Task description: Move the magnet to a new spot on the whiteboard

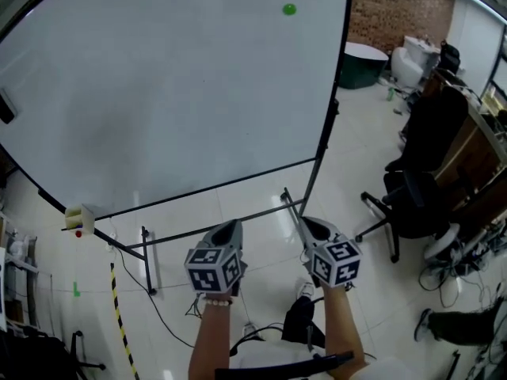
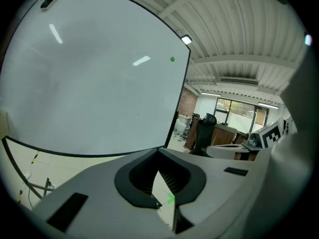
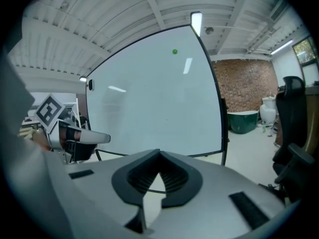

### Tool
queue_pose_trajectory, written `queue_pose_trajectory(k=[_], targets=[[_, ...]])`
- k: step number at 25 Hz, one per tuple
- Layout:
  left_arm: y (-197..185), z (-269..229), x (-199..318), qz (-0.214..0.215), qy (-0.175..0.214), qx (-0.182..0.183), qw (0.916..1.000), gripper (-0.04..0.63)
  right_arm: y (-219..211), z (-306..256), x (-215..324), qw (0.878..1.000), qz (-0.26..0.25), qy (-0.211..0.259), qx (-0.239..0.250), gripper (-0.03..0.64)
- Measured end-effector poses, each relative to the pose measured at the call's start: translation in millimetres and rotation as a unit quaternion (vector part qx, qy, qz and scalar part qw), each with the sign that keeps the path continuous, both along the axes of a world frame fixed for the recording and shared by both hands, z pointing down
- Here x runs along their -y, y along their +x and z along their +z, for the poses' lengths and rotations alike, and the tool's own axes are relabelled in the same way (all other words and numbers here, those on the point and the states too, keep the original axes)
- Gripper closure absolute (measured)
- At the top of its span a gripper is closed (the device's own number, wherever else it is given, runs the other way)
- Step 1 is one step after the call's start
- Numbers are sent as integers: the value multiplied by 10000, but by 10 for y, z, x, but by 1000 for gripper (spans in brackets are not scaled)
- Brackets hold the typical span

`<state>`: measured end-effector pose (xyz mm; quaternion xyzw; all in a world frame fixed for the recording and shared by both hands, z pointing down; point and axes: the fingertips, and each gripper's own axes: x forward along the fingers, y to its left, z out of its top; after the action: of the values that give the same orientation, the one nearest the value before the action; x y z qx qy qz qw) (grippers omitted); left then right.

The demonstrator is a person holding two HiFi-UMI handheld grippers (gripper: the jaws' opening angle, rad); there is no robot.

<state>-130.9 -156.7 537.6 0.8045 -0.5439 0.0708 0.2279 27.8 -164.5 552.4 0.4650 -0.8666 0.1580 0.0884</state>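
Small green magnet (image 1: 289, 9) stuck near upper right of large whiteboard (image 1: 158, 101), left gripper (image 1: 232, 226) and right gripper (image 1: 307, 223) side by side at lower centre, well below magnet, both claws closed, empty

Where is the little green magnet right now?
In the head view, the green magnet is stuck high up on the whiteboard, close to its right-hand edge.

Two pale grey, wedge-shaped tools fill the foreground: the left gripper (image 1: 228, 226) and the right gripper (image 1: 310, 226), bearing the left cube (image 1: 214, 269) and the right cube (image 1: 336, 261) of black-and-white square markers. Their own cameras show smooth grey shells with dark rectangular slots and black ribbed pads (image 2: 173, 179).
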Motion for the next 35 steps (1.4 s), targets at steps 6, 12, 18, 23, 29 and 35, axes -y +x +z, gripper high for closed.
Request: queue_pose_trajectory(k=[6, 12, 18, 23, 29, 35], targets=[[-20, -132, -436, 300, 161, -128, 9993, 597, 38, -197, -533, 9995, 311, 92, -55, 614], [177, -312, -620, 355, 291, -215, 9987, 597, 158, -512, -773, 9987, 288, 349, -244, 614], [661, -445, -693, 515, 403, -199, 9977, 597, 589, -647, -897, 9982, 367, 462, -113, 614], [929, -463, -766, 575, 420, -145, 9974, 597, 807, -662, -931, 9981, 352, 490, -82, 614], [950, -532, -755, 438, 461, -71, 9979, 597, 874, -688, -861, 9984, 248, 516, -9, 614], [870, -580, -793, 281, 513, -4, 9983, 597, 750, -731, -822, 9983, 47, 584, -23, 614]])
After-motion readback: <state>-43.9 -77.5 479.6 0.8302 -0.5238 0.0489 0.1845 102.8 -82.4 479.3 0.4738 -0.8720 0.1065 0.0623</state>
